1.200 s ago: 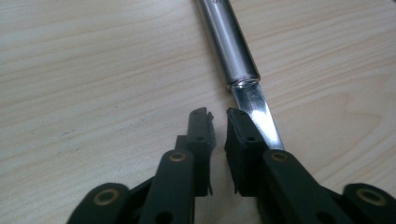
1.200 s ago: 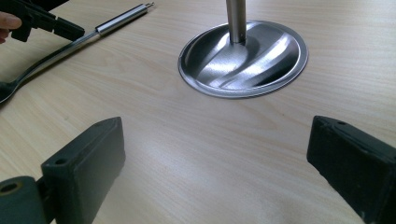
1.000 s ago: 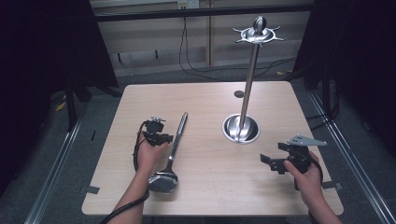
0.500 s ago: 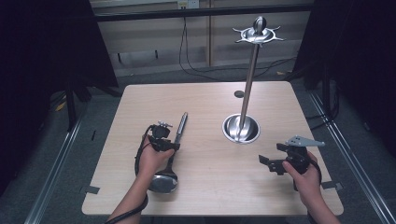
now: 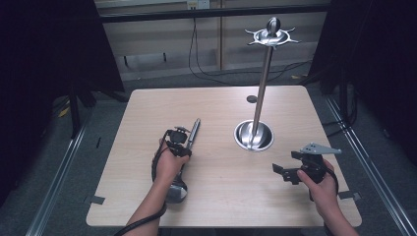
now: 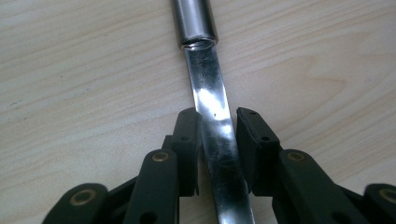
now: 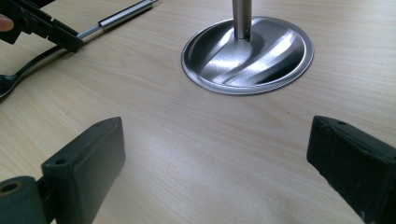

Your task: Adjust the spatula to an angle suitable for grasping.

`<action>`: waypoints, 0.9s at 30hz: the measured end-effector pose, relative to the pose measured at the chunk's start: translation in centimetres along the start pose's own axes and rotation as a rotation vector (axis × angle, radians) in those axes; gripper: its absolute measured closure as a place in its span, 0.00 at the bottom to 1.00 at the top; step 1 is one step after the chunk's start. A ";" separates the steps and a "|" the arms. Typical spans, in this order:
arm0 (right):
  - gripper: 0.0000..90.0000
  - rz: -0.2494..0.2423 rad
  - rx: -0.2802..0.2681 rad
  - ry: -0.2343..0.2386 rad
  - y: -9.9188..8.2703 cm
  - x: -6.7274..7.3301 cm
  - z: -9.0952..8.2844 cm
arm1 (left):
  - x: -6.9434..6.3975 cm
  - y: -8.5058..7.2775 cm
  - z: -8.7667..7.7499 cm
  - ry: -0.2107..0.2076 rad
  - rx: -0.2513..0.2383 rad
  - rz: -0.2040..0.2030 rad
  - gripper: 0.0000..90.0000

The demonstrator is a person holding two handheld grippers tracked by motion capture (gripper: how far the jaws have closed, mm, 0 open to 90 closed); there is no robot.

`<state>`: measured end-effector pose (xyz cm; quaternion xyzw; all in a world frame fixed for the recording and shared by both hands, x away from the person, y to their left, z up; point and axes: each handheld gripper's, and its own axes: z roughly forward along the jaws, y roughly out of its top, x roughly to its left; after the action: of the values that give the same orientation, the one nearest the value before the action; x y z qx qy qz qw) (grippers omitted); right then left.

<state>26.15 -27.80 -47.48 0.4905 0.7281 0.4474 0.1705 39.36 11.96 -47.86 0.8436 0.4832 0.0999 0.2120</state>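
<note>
Ladle (image 5: 194, 130) flat on the table (image 5: 221, 206) towards 8 o'clock from the table's middle, bowl nearest the person, tubular handle aimed at 1 o'clock. Left gripper (image 5: 183, 146) clenched across the flat steel stem (image 6: 212, 100) just below the handle, having just been closing with the stem between the pads. Judged as the grasping step, lift not yet begun. Hook stand (image 5: 260, 88) at 3 o'clock of the handle, its dished base (image 7: 247, 49) well apart. Right gripper (image 5: 282, 172) idle at 4 o'clock, spread wide (image 7: 217, 126) over bare wood. Next: probably a firm pinch, a level lift, then a swing up towards the stand's hooks.
</note>
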 end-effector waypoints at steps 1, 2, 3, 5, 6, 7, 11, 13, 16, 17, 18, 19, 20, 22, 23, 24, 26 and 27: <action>0.04 0.000 -0.001 0.000 0.0 0.0 0.0 | -0.1 0.1 0.0 0.009 0.010 -0.010 0.79; 0.04 0.000 -0.001 0.000 0.0 0.0 0.0 | -0.1 0.1 0.0 0.009 0.010 -0.010 0.79; 0.05 0.000 -0.002 0.001 0.0 0.0 -0.1 | -0.1 0.1 0.0 0.013 0.011 -0.023 0.79; 0.05 0.001 0.000 -0.002 -0.1 -0.1 -0.1 | -0.3 0.1 0.0 0.021 0.003 -0.029 0.82; 0.04 0.003 0.004 -0.003 -0.2 -0.2 0.0 | -0.4 0.1 0.1 0.019 -0.001 -0.035 0.83; 0.04 0.003 0.004 -0.003 -0.2 -0.2 0.0 | -0.4 0.1 0.1 0.019 -0.001 -0.035 0.83; 0.05 0.006 0.009 0.001 -0.2 -0.2 0.1 | -0.3 0.2 0.0 0.017 0.010 -0.021 0.83; 0.05 0.004 0.004 -0.001 -0.2 -0.2 0.1 | -0.3 0.1 0.0 0.012 0.005 -0.019 0.83; 0.05 0.002 0.006 0.001 -0.2 -0.2 0.2 | -0.3 0.1 -0.2 0.003 0.004 0.003 0.83; 0.05 0.002 0.006 0.001 -0.2 -0.2 0.2 | -0.3 0.1 -0.2 0.001 -0.005 0.010 0.83; 0.05 0.004 0.008 0.002 -0.3 -0.2 0.3 | -0.2 0.2 -0.6 -0.012 -0.024 0.020 0.84; 0.05 0.004 0.008 0.002 -0.3 -0.2 0.3 | -0.2 0.2 -0.6 -0.012 -0.024 0.020 0.84; 0.05 0.002 0.008 0.002 -0.3 -0.2 0.3 | -0.2 0.2 -1.2 -0.011 -0.039 0.030 0.84; 0.05 0.003 0.005 0.001 -0.3 -0.2 0.3 | -0.2 0.2 -1.8 -0.032 -0.084 0.029 0.84; 0.05 0.005 0.003 0.000 -0.3 -0.2 0.3 | -0.1 0.2 -2.2 -0.041 -0.105 0.024 0.84; 0.05 0.001 -0.002 0.001 -0.3 -0.2 0.3 | -0.1 0.2 -2.6 -0.046 -0.125 0.022 0.84; 0.05 0.002 -0.006 0.001 -0.2 -0.1 0.3 | 0.1 0.1 -3.4 -0.054 -0.169 0.020 0.84; 0.05 0.002 -0.006 0.001 -0.2 -0.1 0.3 | 0.1 0.1 -3.4 -0.054 -0.169 0.020 0.84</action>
<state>26.24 -27.79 -47.82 0.4905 0.7264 0.4500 0.1712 38.21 12.85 -44.80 0.8298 0.4587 0.1197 0.2945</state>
